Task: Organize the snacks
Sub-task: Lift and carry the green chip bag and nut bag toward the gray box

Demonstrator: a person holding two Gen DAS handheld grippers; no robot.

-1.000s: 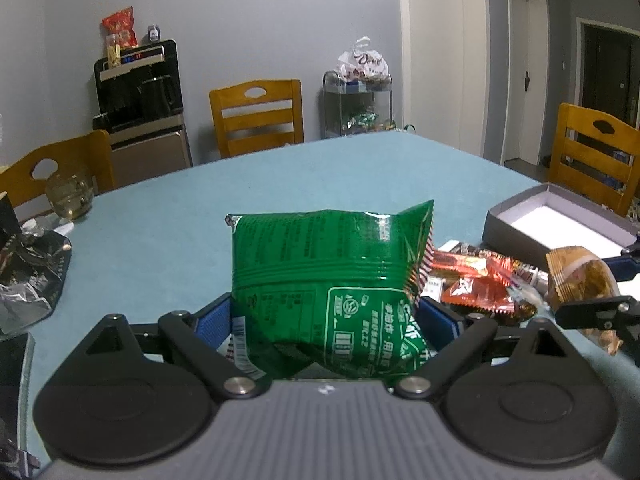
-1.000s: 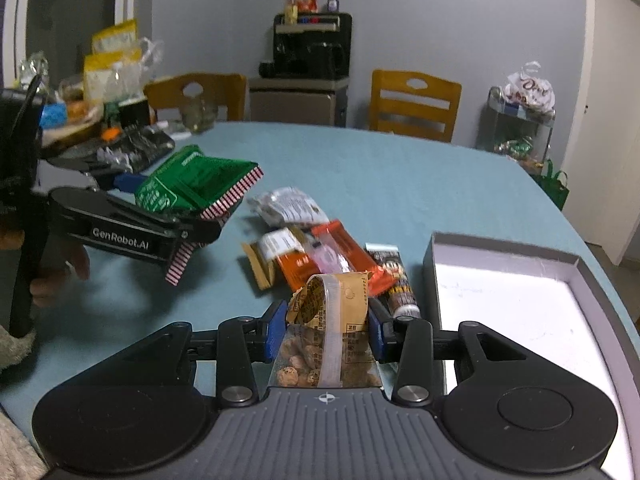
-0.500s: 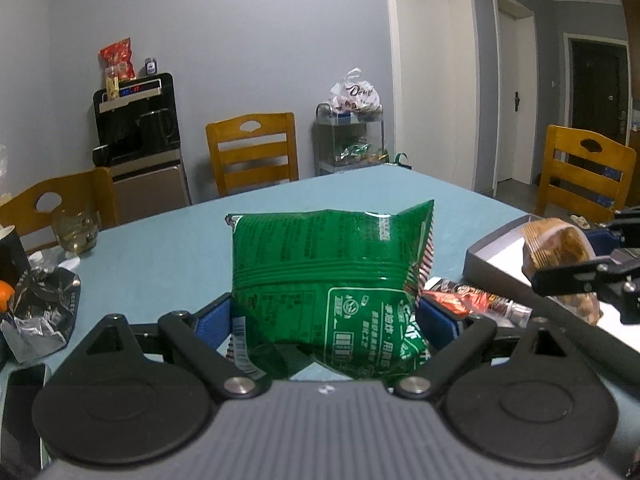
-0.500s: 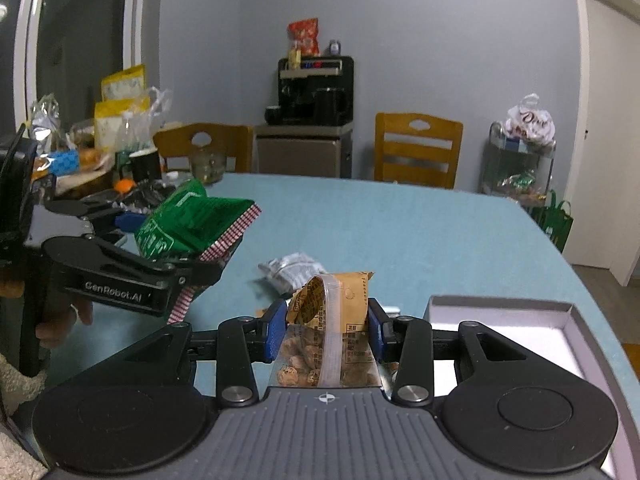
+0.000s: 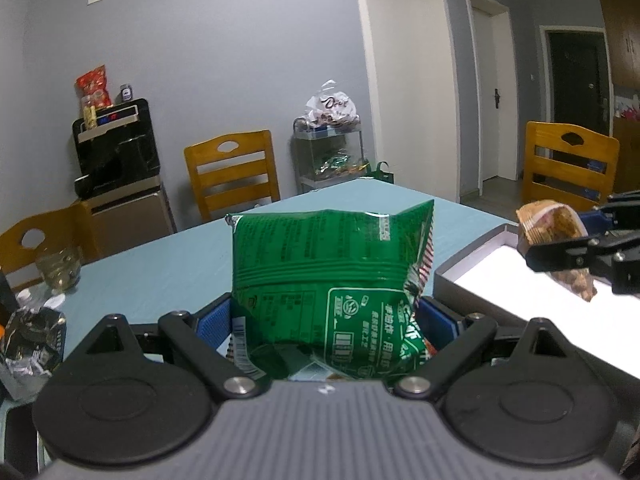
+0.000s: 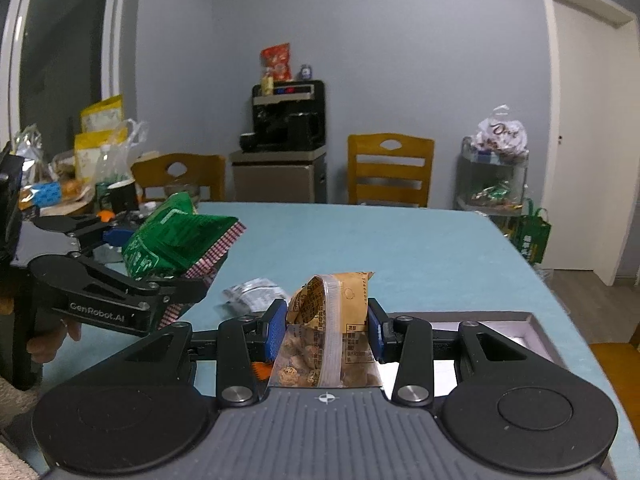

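Left wrist view shows the grey box [image 5: 472,266] to the right of the green bag [image 5: 328,280], its near wall just beside the bag's lower right corner and its white floor running off to the right. The left gripper [image 5: 326,320] has its blue fingers [image 5: 214,320] clamped on the bag's lower part, the bag standing upright and clear of the tabletop [image 5: 168,264]. The right gripper [image 5: 572,248] hangs over the box floor, its fingers pinched on a brown packet of nuts [image 5: 548,224].

Seen from the right wrist, the packet [image 6: 328,332] sits between the blue fingers [image 6: 276,332], and the box [image 6: 536,320] lies just beyond and to the right of them.

So the right hand is judged nearer to the box: its packet looks ready to go down, whereas the green bag must cross the near wall rightward first.
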